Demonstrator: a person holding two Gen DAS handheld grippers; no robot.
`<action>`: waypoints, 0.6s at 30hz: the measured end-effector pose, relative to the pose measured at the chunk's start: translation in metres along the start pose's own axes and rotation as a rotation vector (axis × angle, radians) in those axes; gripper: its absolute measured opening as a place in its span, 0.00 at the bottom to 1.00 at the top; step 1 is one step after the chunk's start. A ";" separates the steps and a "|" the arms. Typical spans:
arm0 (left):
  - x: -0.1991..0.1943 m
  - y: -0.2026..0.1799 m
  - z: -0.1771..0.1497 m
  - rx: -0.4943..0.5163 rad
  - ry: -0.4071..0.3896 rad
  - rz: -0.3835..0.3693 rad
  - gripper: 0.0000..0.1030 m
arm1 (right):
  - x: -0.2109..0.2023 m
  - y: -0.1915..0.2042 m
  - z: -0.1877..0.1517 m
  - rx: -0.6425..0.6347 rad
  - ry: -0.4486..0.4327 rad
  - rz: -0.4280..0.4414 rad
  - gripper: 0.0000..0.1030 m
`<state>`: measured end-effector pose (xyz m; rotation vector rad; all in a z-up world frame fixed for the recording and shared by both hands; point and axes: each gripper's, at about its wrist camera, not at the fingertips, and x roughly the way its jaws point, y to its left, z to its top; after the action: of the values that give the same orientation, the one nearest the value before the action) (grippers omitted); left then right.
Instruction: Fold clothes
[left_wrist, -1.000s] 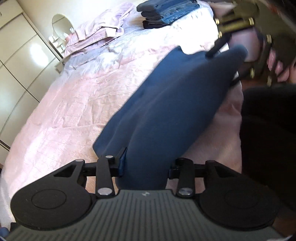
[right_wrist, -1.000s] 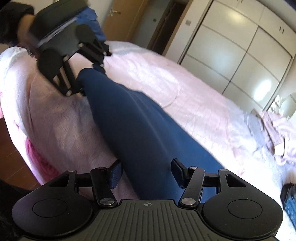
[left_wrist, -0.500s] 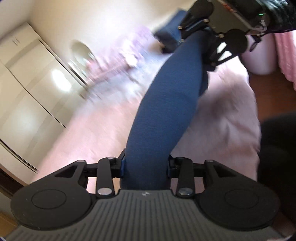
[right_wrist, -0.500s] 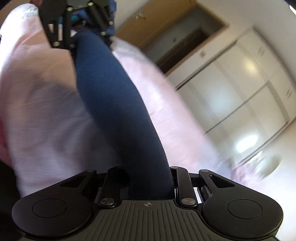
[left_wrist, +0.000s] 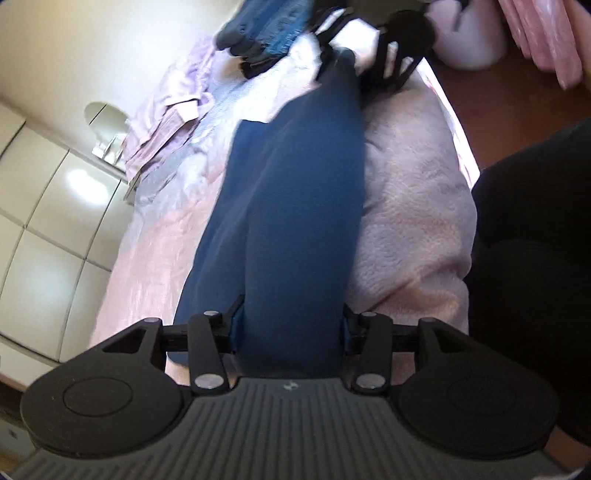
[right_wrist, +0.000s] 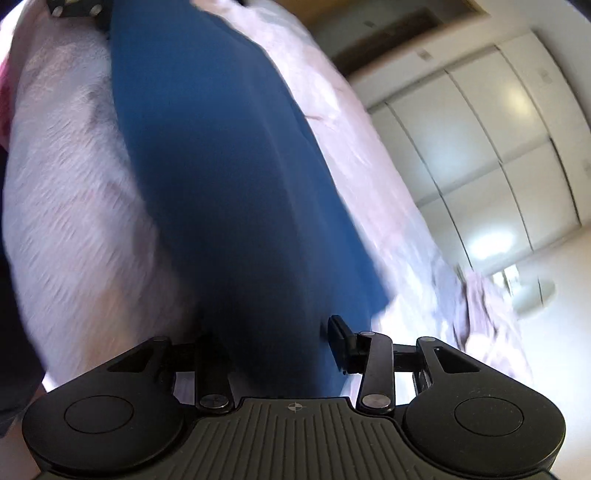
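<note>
We hold the left hand-held gripper (left_wrist: 290, 328) pinched on one end of the long dark-blue knit garment (left_wrist: 295, 206). The right hand-held gripper (right_wrist: 271, 343) pinches the opposite end. The garment hangs stretched between them above the pink quilted bed (left_wrist: 413, 206), its long axis running straight from each gripper toward the top of that gripper's frame. Neither gripper is nearer; each holds an end. Only the left view shows the stack of dark folded clothes (left_wrist: 266, 37) at upper centre. Only the right view shows the white wardrobe doors (right_wrist: 480, 140) at full width.
</note>
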<state>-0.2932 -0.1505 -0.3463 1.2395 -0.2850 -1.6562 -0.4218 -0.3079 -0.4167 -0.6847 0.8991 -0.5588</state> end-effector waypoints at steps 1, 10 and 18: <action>-0.004 0.005 -0.004 -0.036 -0.005 -0.010 0.45 | -0.006 -0.005 -0.006 0.037 0.025 -0.013 0.38; -0.084 0.052 -0.044 -0.460 -0.069 -0.071 0.44 | -0.081 -0.020 0.020 0.341 -0.011 -0.003 0.39; -0.057 0.072 -0.054 -0.298 -0.055 0.063 0.44 | -0.130 -0.011 0.128 0.423 -0.233 0.221 0.68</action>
<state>-0.2097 -0.1193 -0.2882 0.9541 -0.1036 -1.6130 -0.3819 -0.1874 -0.2854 -0.2546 0.6016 -0.4411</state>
